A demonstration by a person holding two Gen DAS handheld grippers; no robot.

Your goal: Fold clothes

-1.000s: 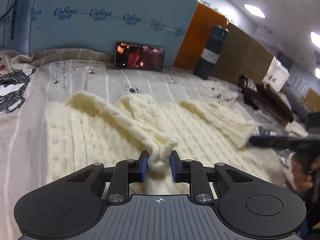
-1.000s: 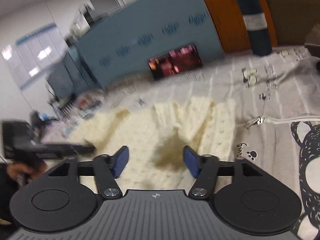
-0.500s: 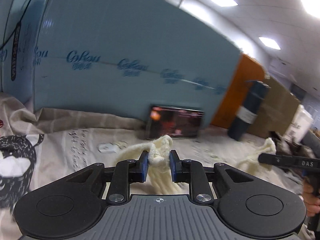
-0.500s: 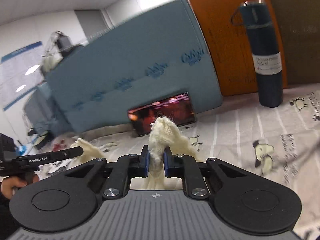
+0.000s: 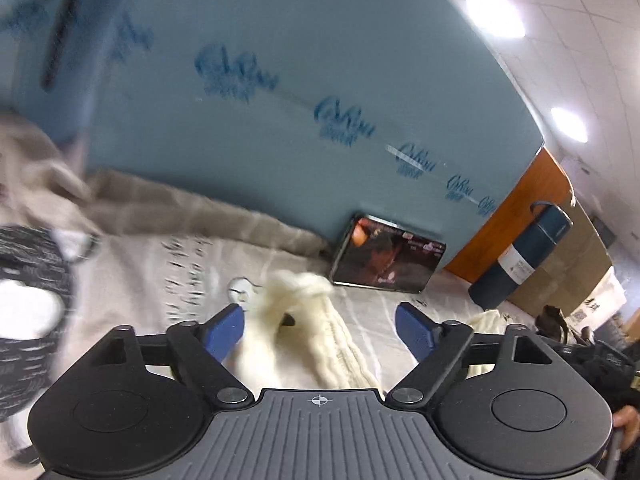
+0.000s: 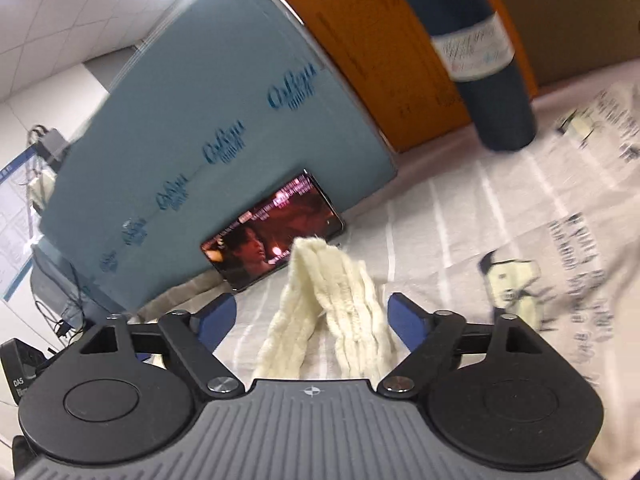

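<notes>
I see my left gripper spread wide over the cream sweater; my right gripper gapes wide too, holding nothing.

A printed bedsheet covers the surface. On it lies a cream knit sweater. Beyond the sweater stand a phone and a dark flask.

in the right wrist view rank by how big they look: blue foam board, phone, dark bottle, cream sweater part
Largest to smallest, as they appear:
1. blue foam board
2. dark bottle, cut off at the top edge
3. phone and cream sweater: about alike; the sweater lies nearer the camera, so unranked.
</notes>
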